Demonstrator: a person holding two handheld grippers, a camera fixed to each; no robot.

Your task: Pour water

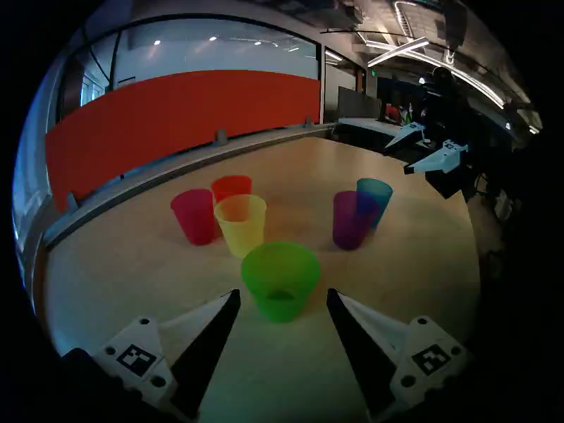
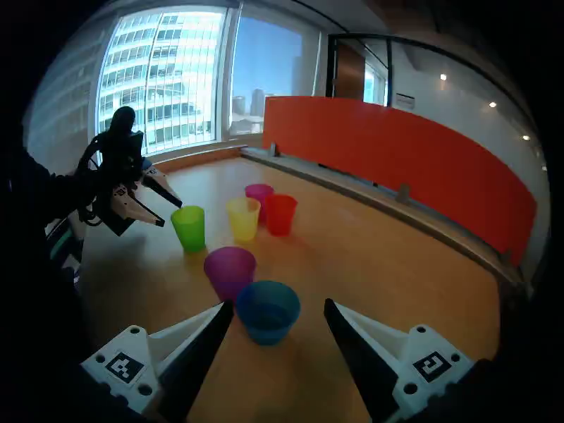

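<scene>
Left gripper [image 1: 283, 292]: the jaws are standing wide apart and gripping nothing; the gripper is hovering low over the table, pointing at the green cup.
Green cup [image 1: 280, 278]: is standing upright on the table, just ahead of the left gripper's two fingertips and between them, with a gap showing on each side.
Right gripper [image 2: 278, 304]: the jaws are likewise spread apart and gripping nothing; the blue cup is sitting just ahead, between the fingertips and apart from both.
Blue cup [image 2: 268, 310]: is standing upright with the purple cup [image 2: 230, 271] just beside it; the two are forming a pair well apart from the other cups.
Yellow cup [image 1: 241, 224]: is standing upright just behind the green cup in the left gripper view, fronting the pink cup [image 1: 194, 215] and the red cup [image 1: 231, 187]; the three are standing close together.
Water: whether any cup is holding water cannot be told.
Table [image 1: 127, 282]: a pale wooden top is carrying all six cups.
Background: an orange partition [image 1: 176, 120] is running along the table's far edge; tall windows [image 2: 162, 77] are showing city buildings.
</scene>
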